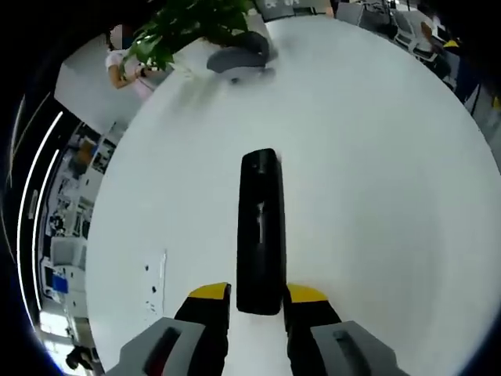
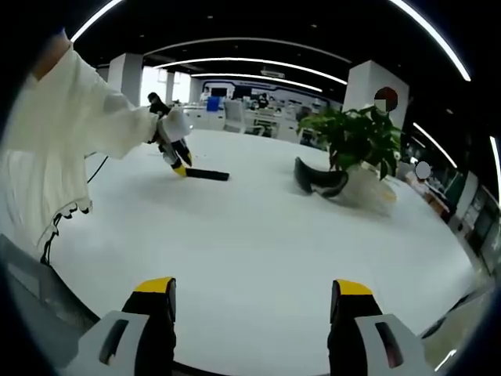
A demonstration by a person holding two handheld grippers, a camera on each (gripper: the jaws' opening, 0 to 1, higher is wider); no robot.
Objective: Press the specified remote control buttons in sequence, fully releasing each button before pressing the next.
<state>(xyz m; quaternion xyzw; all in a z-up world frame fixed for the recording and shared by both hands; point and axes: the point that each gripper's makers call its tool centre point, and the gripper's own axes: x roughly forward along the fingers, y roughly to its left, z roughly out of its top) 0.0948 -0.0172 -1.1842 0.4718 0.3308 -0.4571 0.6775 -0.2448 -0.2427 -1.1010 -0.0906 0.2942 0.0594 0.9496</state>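
A long black remote control (image 1: 260, 227) lies flat on the white table (image 1: 383, 204), pointing away from me. My left gripper (image 1: 258, 294) straddles its near end, with the yellow-tipped jaws tight against both sides. From the right gripper view, that left gripper (image 2: 178, 160) is held by a hand in a white sleeve (image 2: 70, 117) at the far left, tips down on the end of the remote control (image 2: 207, 175). My right gripper (image 2: 254, 294) hovers over the near part of the table (image 2: 258, 235), open wide with nothing between its jaws.
A potted green plant (image 2: 360, 137) stands at the table's far side, with a dark curved headset-like object (image 2: 319, 180) beside it. Both also appear as the plant (image 1: 192, 27) and the dark object (image 1: 239, 55). Office desks and chairs lie beyond.
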